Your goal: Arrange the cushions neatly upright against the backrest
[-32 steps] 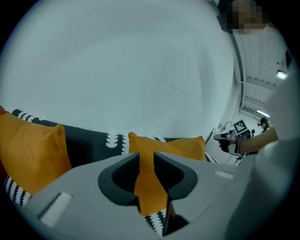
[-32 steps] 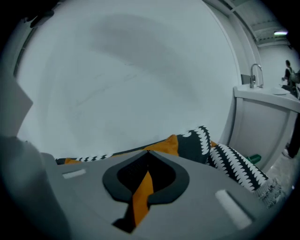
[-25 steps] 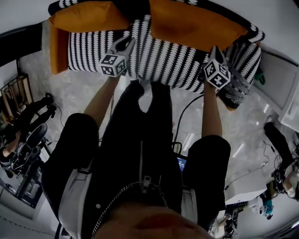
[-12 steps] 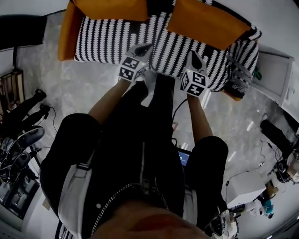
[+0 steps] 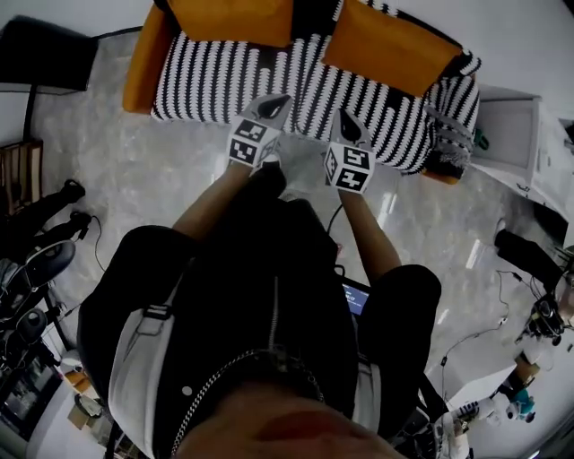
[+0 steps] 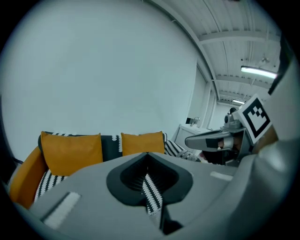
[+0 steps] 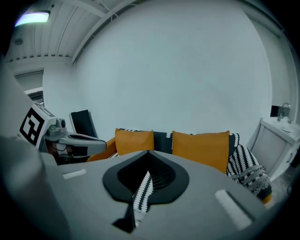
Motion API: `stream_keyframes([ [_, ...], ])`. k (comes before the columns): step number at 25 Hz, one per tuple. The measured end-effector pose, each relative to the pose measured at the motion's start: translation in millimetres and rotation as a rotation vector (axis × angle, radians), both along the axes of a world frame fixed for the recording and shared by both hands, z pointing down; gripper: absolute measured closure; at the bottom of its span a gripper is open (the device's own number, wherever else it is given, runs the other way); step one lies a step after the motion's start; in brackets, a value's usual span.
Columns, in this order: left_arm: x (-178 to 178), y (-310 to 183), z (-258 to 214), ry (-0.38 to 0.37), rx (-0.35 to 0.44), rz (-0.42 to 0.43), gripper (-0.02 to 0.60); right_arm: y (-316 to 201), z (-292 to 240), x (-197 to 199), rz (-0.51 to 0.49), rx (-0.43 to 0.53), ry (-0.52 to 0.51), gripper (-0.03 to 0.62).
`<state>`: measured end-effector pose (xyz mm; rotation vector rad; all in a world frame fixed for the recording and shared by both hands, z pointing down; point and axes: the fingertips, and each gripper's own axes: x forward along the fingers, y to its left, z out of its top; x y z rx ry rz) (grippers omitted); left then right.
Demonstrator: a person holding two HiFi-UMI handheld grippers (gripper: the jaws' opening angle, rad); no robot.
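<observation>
1. The seat [image 5: 215, 85] lies bare from its front edge back to the cushions, so there is room to reach in.
2. The left cushion [image 5: 238, 20] and right cushion [image 5: 386, 47] cover the backrest, with a narrow gap between them.
3. An armrest [image 5: 142, 58] closes the seat's left end, and a throw [image 5: 448, 142] covers its right end.
4. A cabinet [image 5: 507, 125] stands just beside that right end.
5. The floor [image 5: 117, 170] before the sofa is open, with dark gear [image 5: 36, 269] well off to the left.

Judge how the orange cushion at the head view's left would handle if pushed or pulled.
The orange cushion looks soft and plump, so it would probably dent and feel light. It stands upright against the backrest, so a pull forward would likely tip it onto the striped seat.
</observation>
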<state>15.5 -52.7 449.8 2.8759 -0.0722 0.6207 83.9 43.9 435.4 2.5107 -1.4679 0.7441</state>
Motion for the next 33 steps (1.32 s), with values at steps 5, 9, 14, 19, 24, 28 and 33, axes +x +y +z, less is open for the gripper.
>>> stream_keyframes([
  [5, -34.9, 29.2, -11.5, 0.023, 0.015, -0.002, 0.571, 26.8, -29.1, -35.4, -0.001, 0.040, 0.013, 0.592],
  [9, -63.3, 62.4, -19.9, 0.031, 0.017, 0.011, 0.571, 64.5, -39.9, -64.0, 0.013, 0.063, 0.019, 0.592],
  [14, -91.0, 92.8, -21.6, 0.034, 0.016, 0.035, 0.571, 89.1, -45.7, -93.6, 0.011, 0.079, 0.030, 0.592],
  [19, -97.6, 111.2, -36.8, 0.064, 0.048, 0.052, 0.571, 100.1, -61.0, -112.6, -0.006, 0.105, 0.059, 0.592],
  [24, -101.0, 114.4, -49.6, 0.087, 0.060, 0.065, 0.571, 99.0, -69.0, -121.8, -0.004, 0.118, 0.067, 0.592],
  [28, -106.6, 116.7, -50.1, 0.091, 0.077, 0.069, 0.571, 101.6, -68.6, -125.7, -0.003, 0.119, 0.062, 0.592],
  [33, -116.5, 116.4, -49.3, 0.084, 0.083, 0.050, 0.571, 104.7, -68.2, -130.5, 0.006, 0.127, 0.018, 0.592],
])
